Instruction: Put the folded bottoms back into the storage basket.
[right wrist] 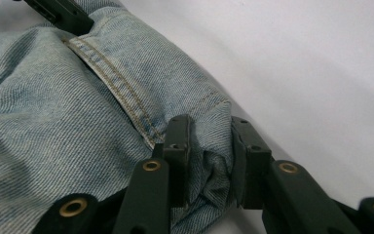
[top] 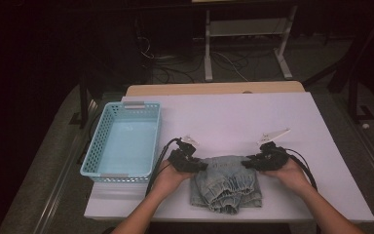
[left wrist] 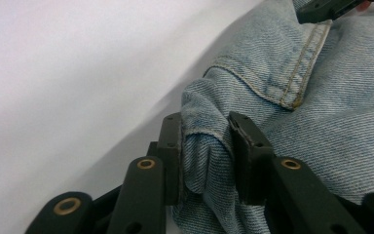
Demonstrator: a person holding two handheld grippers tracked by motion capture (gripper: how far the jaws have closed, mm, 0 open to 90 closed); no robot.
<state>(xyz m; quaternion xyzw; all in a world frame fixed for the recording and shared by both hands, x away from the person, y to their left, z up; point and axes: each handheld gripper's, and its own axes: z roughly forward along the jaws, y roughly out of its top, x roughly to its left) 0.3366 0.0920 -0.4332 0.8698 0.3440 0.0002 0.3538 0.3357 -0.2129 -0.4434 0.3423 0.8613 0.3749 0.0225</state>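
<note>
Pinching folded denim garment (top: 226, 183), bottom centre of high view on white surface (top: 253, 117): left gripper (left wrist: 204, 156) & right gripper (right wrist: 209, 161) jaws each clenched on a top corner. Soft, floppy, prob. moderately heavy; thick seamed corners grip best, middle will sag.

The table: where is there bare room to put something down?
The white table is bare behind the folded denim garment, right of the light-blue basket. Its right side is bare too. The near edge is crowded: both tools, left and right, pinch the denim.

A pale blue basket (top: 97, 146) sits at the white table's (top: 243, 117) left edge.
</note>
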